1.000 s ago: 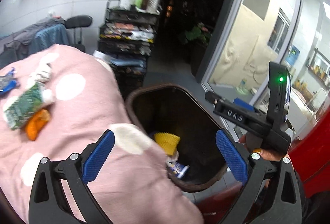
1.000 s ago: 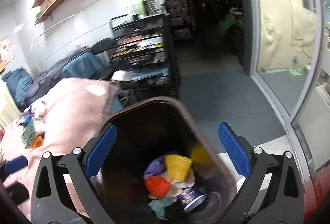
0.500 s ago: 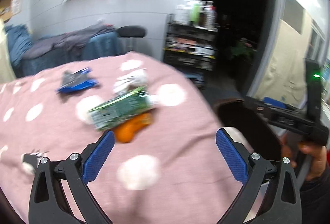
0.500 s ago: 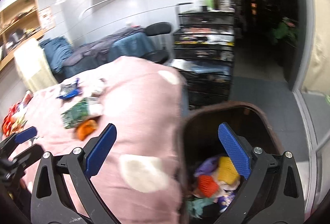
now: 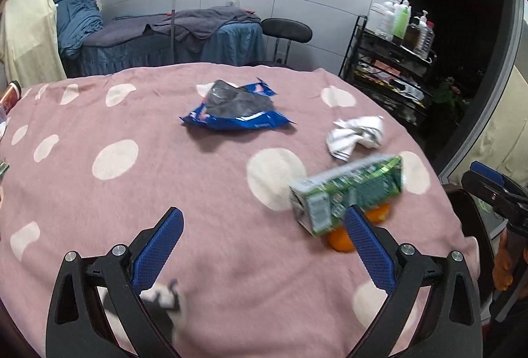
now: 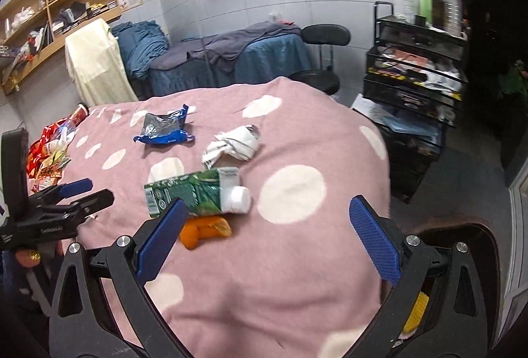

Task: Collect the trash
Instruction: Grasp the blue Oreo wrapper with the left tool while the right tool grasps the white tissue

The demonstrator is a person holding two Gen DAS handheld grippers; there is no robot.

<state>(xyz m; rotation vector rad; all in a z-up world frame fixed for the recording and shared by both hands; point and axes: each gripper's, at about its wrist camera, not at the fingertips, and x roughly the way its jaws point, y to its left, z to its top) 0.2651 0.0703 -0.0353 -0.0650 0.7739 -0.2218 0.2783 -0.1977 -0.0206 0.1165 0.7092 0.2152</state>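
Both grippers hover empty over the pink spotted table, trash spread out ahead of them.

The left gripper (image 5: 262,245) has its jaws spread wide with nothing between them, and so does the right gripper (image 6: 264,232). On the pink cloth (image 5: 165,179) lie four pieces of trash: a blue wrapper (image 5: 236,113) toward the far side, a crumpled white tissue (image 5: 358,135) to its right, and nearer the edge a green carton (image 5: 349,193) lying on its side, resting on an orange peel (image 5: 343,241) — the peel pokes out from under it. In the right wrist view the carton (image 6: 194,191) sits just beyond the left fingertip (image 6: 165,232). The brown bin (image 6: 462,232) stands beside the table at lower right — something yellow shows inside it. More bright packets (image 6: 46,156) are heaped at the table's far left edge.
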